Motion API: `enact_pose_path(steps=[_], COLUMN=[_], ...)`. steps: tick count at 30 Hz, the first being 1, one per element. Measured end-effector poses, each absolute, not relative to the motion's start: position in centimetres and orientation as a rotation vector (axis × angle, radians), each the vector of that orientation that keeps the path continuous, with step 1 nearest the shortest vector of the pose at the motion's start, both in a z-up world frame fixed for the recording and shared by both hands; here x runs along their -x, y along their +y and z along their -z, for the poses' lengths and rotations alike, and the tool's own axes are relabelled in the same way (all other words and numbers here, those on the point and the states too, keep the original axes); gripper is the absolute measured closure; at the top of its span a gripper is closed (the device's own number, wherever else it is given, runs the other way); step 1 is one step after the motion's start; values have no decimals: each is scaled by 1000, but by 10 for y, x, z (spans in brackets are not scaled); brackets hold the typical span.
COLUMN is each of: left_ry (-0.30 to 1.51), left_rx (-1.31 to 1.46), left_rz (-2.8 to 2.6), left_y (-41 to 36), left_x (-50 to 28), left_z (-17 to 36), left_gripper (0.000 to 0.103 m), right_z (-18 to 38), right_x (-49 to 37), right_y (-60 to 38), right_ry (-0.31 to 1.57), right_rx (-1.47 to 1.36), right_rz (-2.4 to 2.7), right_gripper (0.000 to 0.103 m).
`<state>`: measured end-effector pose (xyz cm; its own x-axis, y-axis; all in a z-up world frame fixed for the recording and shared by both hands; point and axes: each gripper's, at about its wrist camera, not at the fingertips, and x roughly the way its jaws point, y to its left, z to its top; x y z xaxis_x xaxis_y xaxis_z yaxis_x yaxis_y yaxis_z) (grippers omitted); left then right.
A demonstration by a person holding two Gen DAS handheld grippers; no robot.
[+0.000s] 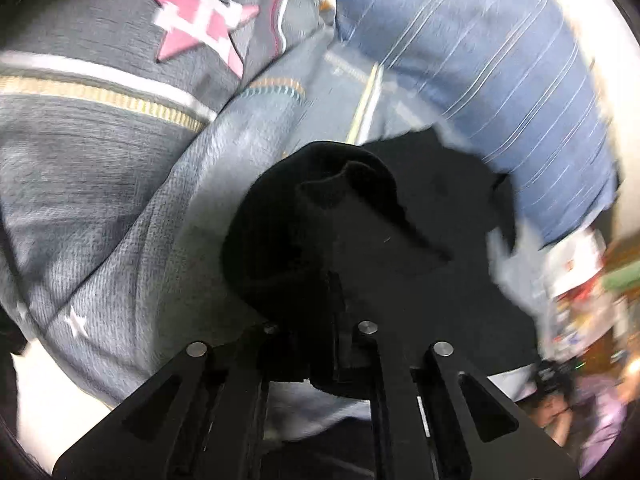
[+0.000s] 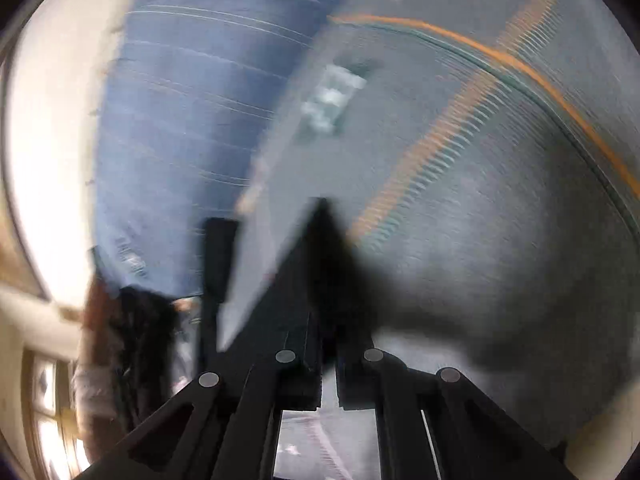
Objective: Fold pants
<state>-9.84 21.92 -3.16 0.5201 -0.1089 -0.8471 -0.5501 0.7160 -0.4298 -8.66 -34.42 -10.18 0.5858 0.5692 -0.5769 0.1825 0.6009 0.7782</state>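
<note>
The black pants (image 1: 400,208) lie bunched on the grey bedspread in the left wrist view, with a folded edge raised in the middle. My left gripper (image 1: 338,280) is shut on a thick bunch of this black cloth, which hides its fingertips. In the blurred right wrist view, my right gripper (image 2: 326,248) is shut with its jaws together, and a dark strip of the black pants (image 2: 340,280) appears pinched between the fingers. How much cloth it holds is hidden by the blur.
A grey bedspread (image 1: 120,200) with a pink star (image 1: 200,24) and yellow and orange stripes (image 2: 500,56) covers the bed. A blue striped pillow (image 1: 500,60) (image 2: 192,100) lies beside the pants. Blurred clutter (image 1: 580,300) sits beyond the bed edge.
</note>
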Motion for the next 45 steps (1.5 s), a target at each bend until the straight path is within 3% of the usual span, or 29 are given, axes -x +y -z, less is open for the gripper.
enact_pose_path(steps=[2,4,9,11,13,14,17,19,25,32,33,34,35,40,45], left_ry=[1029,1015,929,862,769,731,633,596,648,688,714,752,775,817,814], left_rx=[712,676,631,595,609,629,709,775,881,799,804,834,867,1145,1217], left_rz=[-340,-394,-521,-546,-505,-473,-378,-305,-139,-161,-157,-160,-158,-117,-95], left_y=[216,217,224,222,214,209,194,183,172,161,161,164,165,191,205], left_x=[95,94,104,108,111,111,110,107,93,87,84,80,80,87,78], left_z=[34,29,7,-10,-30,-39,-54,-50,-22,-28,-24,-19,-13,17,21], left_gripper=[85,76,75,75,75,70,52,46,46,46,46,46,46,46,44], right_z=[100,78,4,-2,3,10,28,38,67,75,74,73,70,11,-34], right_x=[92,98,97,88,76,71,52,38,2,-13,-18,-22,-27,-12,7], right_y=[-360,-364,-290,-230,-175,-146,-90,-73,-38,-11,-8,-6,-6,-42,-146], right_ry=[908,856,570,508,514,519,539,577,648,499,505,524,549,508,487], right_rx=[-943,-754,-185,16,192,288,462,527,779,875,868,853,824,432,-367], right_rz=[-142,51,62,-157,-333,-420,-530,-559,-585,-516,-487,-469,-442,-467,-638], right_gripper=[99,98,97,85,44,42,42,42,42,40,53,83,91,92,92])
